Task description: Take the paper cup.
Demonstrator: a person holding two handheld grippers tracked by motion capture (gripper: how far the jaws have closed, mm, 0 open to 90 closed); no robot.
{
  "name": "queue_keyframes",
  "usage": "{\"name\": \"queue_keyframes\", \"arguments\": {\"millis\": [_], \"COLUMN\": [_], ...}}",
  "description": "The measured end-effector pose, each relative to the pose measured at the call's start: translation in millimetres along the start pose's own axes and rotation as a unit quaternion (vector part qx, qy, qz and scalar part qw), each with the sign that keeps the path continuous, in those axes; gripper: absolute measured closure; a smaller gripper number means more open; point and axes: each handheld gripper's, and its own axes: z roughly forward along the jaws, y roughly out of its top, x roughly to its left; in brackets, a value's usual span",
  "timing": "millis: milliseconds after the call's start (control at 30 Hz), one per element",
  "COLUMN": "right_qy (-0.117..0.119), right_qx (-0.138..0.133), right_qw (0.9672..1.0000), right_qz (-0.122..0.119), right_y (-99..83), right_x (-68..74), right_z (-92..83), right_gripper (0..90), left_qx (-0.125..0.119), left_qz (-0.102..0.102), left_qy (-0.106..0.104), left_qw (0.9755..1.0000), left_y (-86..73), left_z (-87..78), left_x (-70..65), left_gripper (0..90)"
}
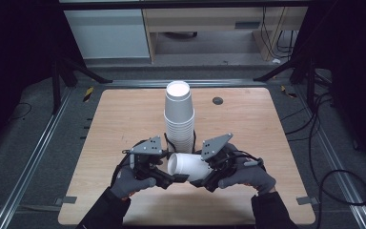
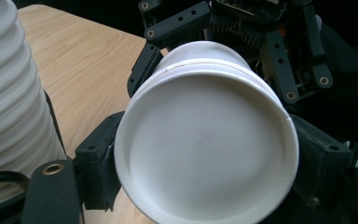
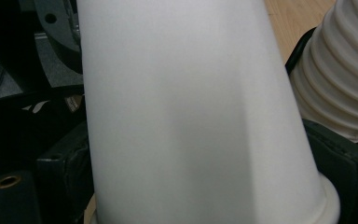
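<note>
Held item: one white paper cup [image 1: 189,165], lying on its side above the near middle of the tabletop [image 1: 119,119], its flat base toward the left gripper [image 1: 169,180] and its rim end toward the right gripper [image 1: 205,183]. A thin seam behind the base, seen in the left gripper view, suggests two cups nested together; I cannot tell for certain.

Left gripper: jaws part-way in, flanking the base end [image 2: 205,149] on both sides; the pads look to be touching its wall.

Right gripper: jaws narrowed on the cup's body [image 3: 186,116] near the rolled rim, holding it.

Step in hand, as judged: a two-handed hold on the cup, either pulling a nested pair apart or passing it across. The next move calls for a firm hold at one end and a straight pull along the cup's axis, light enough not to crush the thin wall.

Neighbouring item: tall cup stack [image 1: 179,117], upright, just beyond the grippers and close to both.

Room: open tabletop left, right and near; the near edge lies under the forearms. A small dark disc [image 1: 218,100] sits far right of the stack, well apart.
</note>
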Motion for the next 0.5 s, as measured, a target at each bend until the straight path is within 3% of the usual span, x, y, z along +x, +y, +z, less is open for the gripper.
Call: {"name": "queue_keyframes", "arguments": {"millis": [200, 500], "right_qy": [-0.006, -0.009], "right_qx": [-0.003, -0.022], "right_qw": [1.0, 0.9997], "right_qz": [0.001, 0.006], "right_y": [-1.9, -2.6], "right_x": [0.5, 1.0], "right_z": [3.6, -0.4], "right_gripper": [6.8, 5.5], "left_qx": [0.013, 0.013], "left_qz": [0.013, 0.018], "left_qy": [0.015, 0.014], "left_qw": [0.9997, 0.9997], "left_y": [1.4, 2.4], "left_z": [0.9, -2.3], "left_x": [-3.2, -3.1], "left_gripper": [23.5, 23.7]}}
